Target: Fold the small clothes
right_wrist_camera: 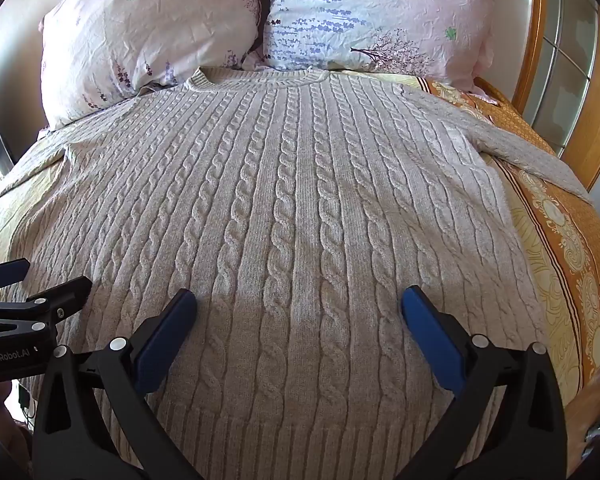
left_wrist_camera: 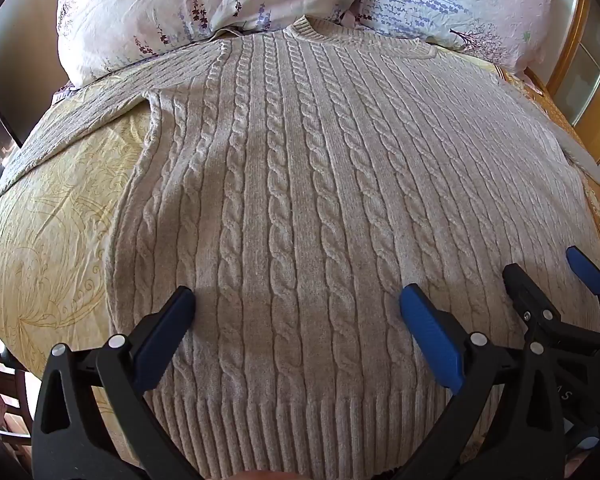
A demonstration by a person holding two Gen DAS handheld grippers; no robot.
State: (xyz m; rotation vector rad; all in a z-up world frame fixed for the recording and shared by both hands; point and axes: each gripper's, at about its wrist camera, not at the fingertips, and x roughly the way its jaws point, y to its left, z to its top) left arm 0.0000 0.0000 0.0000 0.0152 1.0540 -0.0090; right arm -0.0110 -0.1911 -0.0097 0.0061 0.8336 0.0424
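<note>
Cream cable-knit sweater (left_wrist_camera: pixel 300 200) flat; left gripper (left_wrist_camera: pixel 298 304) and right gripper (right_wrist_camera: pixel 299 306) wide open, empty; risk of pinching bedspread (left_wrist_camera: pixel 60 220) too.

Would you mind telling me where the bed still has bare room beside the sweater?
Bare bedspread lies left of the sweater body, below its sleeve, and along the orange border on its right. The pillows crowd the collar.
</note>
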